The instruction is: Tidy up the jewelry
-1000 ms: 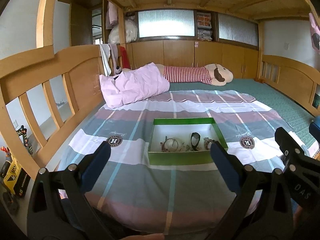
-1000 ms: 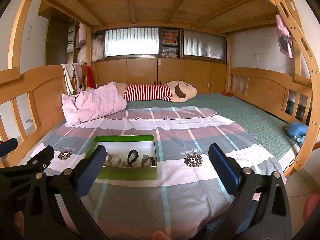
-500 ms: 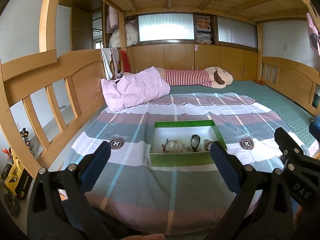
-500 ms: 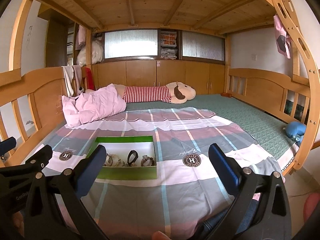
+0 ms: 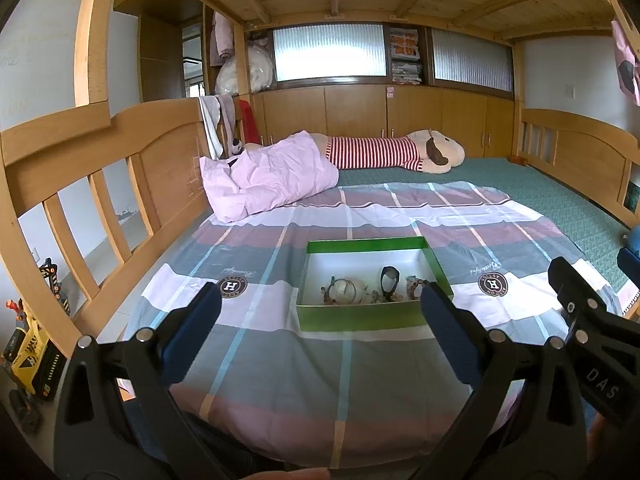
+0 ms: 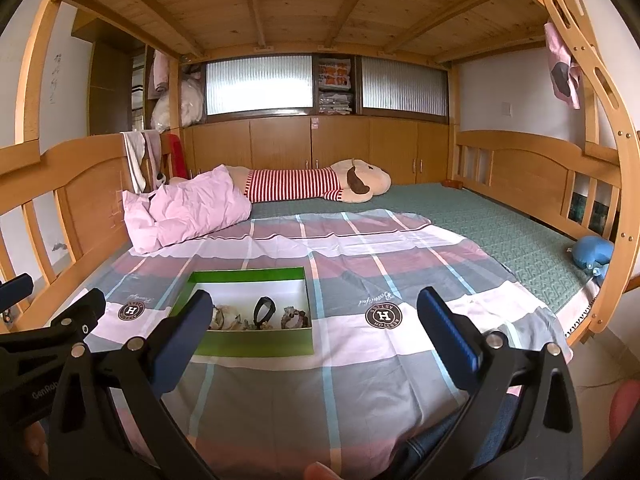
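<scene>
Green box (image 5: pixel 362 314) of jewelry (image 5: pixel 372 290) lies on the bed beyond both wide-spread, empty claws (image 5: pixel 320 318) (image 6: pixel 314 320).

Ahead of our left gripper (image 5: pixel 318 314), between its spread fingers and a little toward the right one, we see a shallow green box (image 5: pixel 362 318) lying flat and open on the plaid sheet, white inside. From our right gripper (image 6: pixel 314 314) the same box sits ahead and to the left, its near left corner hidden behind the left finger. The jewelry is gathered along the box's near wall: a thin ring-shaped bracelet (image 5: pixel 343 289) with small charms at the left, a dark looped band (image 5: pixel 389 280) standing tilted in the middle, and a beaded bracelet (image 5: pixel 413 285) at the right. Small loose pieces lie between them, too fine for us to tell apart.
</scene>
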Action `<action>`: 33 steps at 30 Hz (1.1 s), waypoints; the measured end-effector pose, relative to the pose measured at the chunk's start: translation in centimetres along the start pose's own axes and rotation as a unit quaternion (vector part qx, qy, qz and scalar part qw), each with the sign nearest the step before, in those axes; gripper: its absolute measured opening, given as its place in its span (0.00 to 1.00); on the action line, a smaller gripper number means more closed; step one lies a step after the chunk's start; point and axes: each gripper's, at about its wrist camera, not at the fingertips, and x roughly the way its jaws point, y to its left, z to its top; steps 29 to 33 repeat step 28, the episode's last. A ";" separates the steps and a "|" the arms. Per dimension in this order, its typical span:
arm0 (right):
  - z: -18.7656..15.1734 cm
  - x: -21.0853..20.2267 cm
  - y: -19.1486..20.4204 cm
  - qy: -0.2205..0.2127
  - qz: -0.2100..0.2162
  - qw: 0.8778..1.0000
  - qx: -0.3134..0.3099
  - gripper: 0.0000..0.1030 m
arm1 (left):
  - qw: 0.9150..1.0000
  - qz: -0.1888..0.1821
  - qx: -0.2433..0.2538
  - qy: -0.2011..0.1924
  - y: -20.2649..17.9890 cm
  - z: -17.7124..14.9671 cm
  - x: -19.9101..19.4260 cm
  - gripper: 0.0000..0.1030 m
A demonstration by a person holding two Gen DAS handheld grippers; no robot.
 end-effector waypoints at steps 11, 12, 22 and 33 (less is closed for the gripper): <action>-0.1 0.1 0.0 0.004 -0.001 1.000 0.002 0.97 | 1.000 -0.001 0.003 0.002 0.0 0.0 0.3 0.96; -0.1 0.1 0.0 0.004 -0.001 1.000 0.002 0.97 | 1.000 -0.003 0.002 0.002 0.0 0.0 0.3 0.96; -0.4 0.2 -0.2 0.007 -0.001 1.000 0.004 0.97 | 1.000 -0.004 0.004 0.005 0.1 -0.3 0.4 0.96; -0.5 0.4 -0.4 0.009 -0.001 1.000 0.005 0.97 | 1.000 -0.005 0.006 0.007 0.2 -0.5 0.6 0.96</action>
